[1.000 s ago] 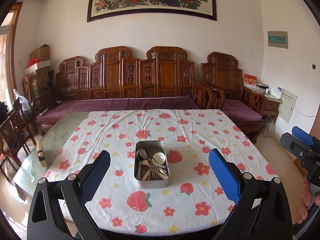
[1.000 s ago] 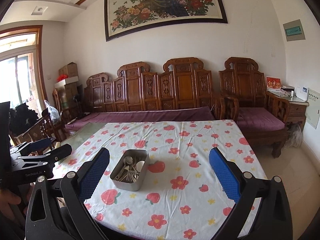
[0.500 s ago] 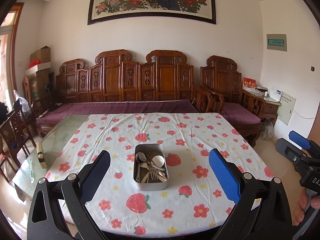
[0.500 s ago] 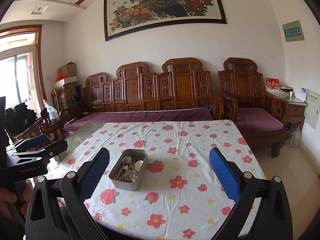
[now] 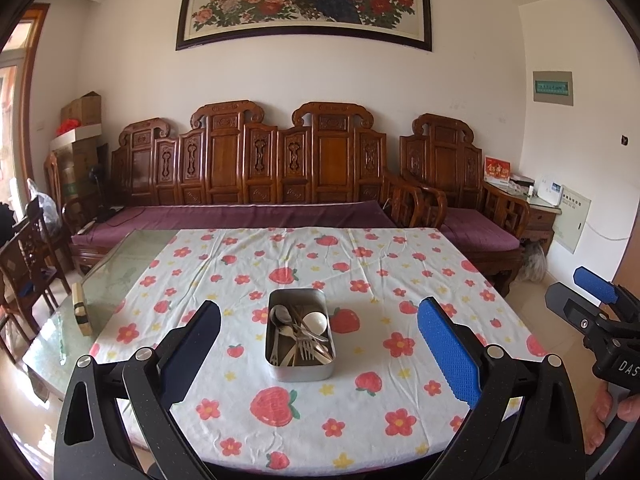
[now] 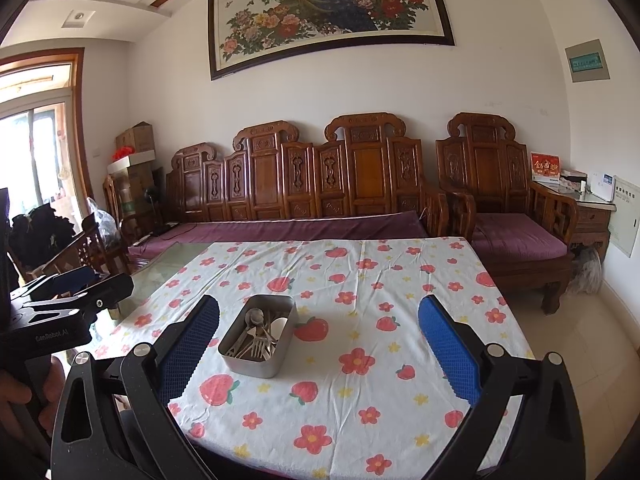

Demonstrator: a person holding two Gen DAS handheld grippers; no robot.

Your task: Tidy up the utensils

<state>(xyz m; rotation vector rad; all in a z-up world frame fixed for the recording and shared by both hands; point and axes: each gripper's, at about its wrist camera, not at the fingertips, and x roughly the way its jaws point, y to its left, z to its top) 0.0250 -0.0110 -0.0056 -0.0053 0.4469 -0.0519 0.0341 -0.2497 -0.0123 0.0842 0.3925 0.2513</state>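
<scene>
Steel catches the light in the middle of the table: a rectangular metal tin point(image 5: 300, 334) sits on the flowered tablecloth point(image 5: 400, 280), holding a loose heap of utensils point(image 5: 298, 338). I can make out spoons near its far end and fork tines toward the near end, all crossed over one another, and a small pale round bowl or scoop point(image 5: 315, 322) lying among them.

My left gripper point(image 5: 319, 354) hangs above the near edge of the table with its blue-padded fingers point(image 5: 448, 354) spread wide; nothing is between them, and the tin shows straight ahead in the gap, well apart from both pads. My right gripper point(image 6: 319, 354) is also spread wide and empty, held off to the right, so from its camera the tin point(image 6: 258, 334) lies ahead and toward its left finger point(image 6: 188, 350), not touching it. Each gripper shows at the edge of the other's view, off the side of the table.

The cloth covers most of the table but leaves a strip of glass tabletop point(image 5: 116, 276) bare on the left, where a small block-like thing point(image 5: 81, 308) rests near the edge. Beyond the table stands a carved wooden bench point(image 5: 256, 168) with a purple cushion and a matching armchair point(image 5: 452, 184), and above them hangs a framed peacock-and-flower painting point(image 5: 304, 0).
</scene>
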